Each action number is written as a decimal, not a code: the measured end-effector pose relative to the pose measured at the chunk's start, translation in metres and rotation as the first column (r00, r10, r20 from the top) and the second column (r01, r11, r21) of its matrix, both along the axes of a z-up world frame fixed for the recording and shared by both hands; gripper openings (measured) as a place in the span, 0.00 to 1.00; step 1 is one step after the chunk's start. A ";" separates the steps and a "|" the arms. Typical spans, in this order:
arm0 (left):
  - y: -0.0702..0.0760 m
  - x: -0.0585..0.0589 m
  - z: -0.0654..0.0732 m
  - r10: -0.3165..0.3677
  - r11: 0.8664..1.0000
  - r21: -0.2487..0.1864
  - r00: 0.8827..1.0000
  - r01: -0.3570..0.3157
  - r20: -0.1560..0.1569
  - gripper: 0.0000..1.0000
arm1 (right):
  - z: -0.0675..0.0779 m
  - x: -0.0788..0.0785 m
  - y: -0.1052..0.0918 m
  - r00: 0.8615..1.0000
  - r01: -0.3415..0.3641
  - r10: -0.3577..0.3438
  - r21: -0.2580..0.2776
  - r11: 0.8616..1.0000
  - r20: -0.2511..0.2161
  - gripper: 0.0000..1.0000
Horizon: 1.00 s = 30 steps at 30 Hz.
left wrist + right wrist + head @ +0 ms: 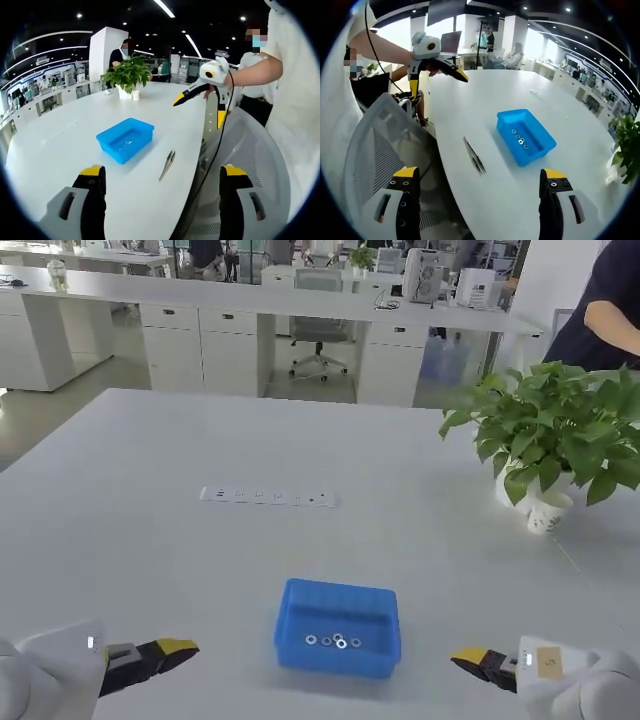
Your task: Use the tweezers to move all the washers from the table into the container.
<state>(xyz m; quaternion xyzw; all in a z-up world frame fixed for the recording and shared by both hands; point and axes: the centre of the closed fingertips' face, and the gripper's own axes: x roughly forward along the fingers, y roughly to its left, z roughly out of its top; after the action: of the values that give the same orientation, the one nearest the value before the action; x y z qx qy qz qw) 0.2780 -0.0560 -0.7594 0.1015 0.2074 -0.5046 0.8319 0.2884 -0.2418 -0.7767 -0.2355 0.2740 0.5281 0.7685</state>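
Note:
A blue container sits near the table's front edge, with several washers on its floor. The container and its washers lie ahead of my left gripper, whose jaws stand wide apart with nothing between them. The tweezers lie flat on the table beside the container, untouched. My right gripper is open too and points at the tweezers and the container. The left gripper and right gripper flank the container, both apart from it.
A potted plant in a white pot stands at the right. A white power strip lies mid-table. A mesh chair is at the table's near edge. A person's arm shows at the far right.

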 end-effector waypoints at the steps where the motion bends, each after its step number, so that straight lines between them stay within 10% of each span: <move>1: 0.000 0.000 0.001 0.000 1.000 -0.001 1.000 0.000 0.002 0.99 | 0.001 -0.001 -0.001 1.000 -0.001 0.001 0.001 1.000 0.000 1.00; 30: -0.002 0.003 0.003 0.027 0.999 0.025 0.998 -0.028 0.050 0.94 | 0.007 -0.004 -0.012 1.000 0.024 -0.023 -0.025 0.999 0.016 0.98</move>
<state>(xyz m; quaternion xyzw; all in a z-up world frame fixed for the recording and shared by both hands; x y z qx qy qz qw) 0.2806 -0.0585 -0.7567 0.1217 0.1943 -0.4878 0.8423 0.2843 -0.2539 -0.7701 -0.2462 0.2772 0.5136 0.7738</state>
